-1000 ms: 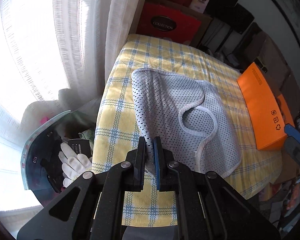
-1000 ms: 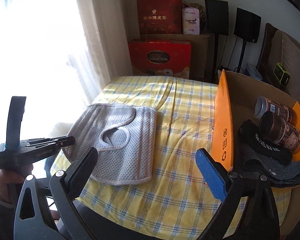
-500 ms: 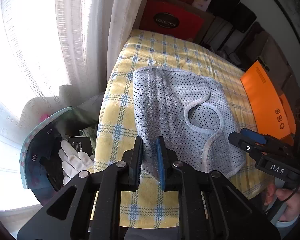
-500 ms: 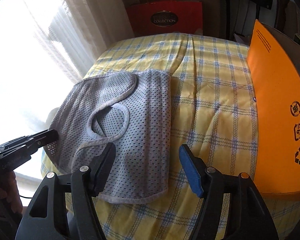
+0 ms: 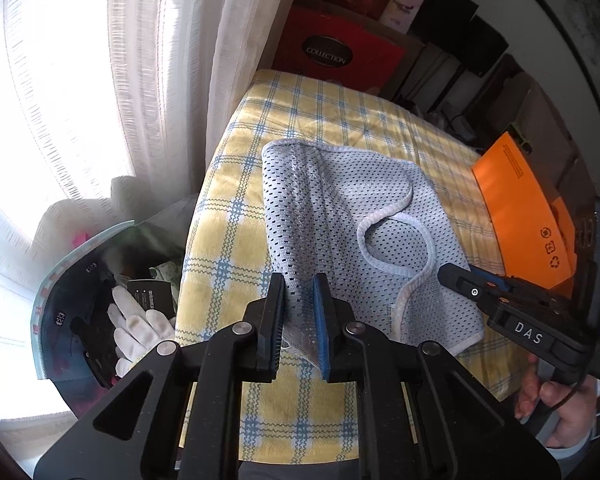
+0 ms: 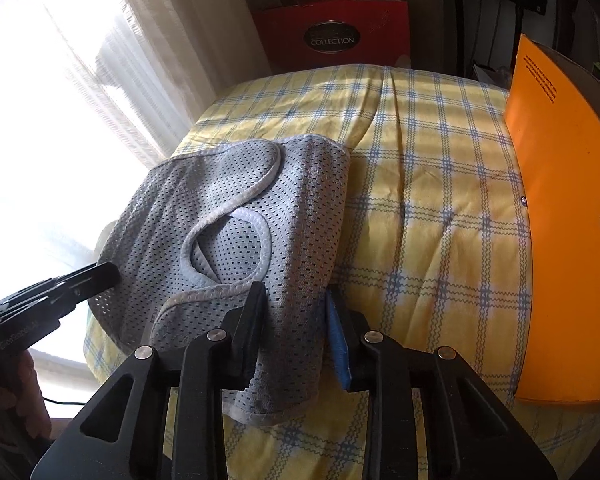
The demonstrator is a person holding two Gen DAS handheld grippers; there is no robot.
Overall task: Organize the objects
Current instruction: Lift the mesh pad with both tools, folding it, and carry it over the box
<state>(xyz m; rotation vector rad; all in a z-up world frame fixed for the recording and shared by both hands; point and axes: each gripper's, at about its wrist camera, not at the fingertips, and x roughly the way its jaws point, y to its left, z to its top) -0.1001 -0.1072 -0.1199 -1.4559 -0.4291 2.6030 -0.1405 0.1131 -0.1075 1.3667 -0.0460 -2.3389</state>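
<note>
Your right tool (image 6: 296, 320) has dropped to the grey mesh garment (image 6: 236, 216) on the checked worktop (image 6: 440, 184), and its jaws are closing around a fold. Left tool (image 5: 298, 316) stays pinching the near-left edge. Both corners held: likely fold or lift next. Orange box (image 6: 560, 200) contents are hidden.

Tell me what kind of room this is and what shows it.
Most likely a lived-in room at home, perhaps a bedroom or living room. A yellow checked cloth covers a table or bed beside a sheer curtain at a bright window, and red gift boxes are stacked against the wall.
</note>
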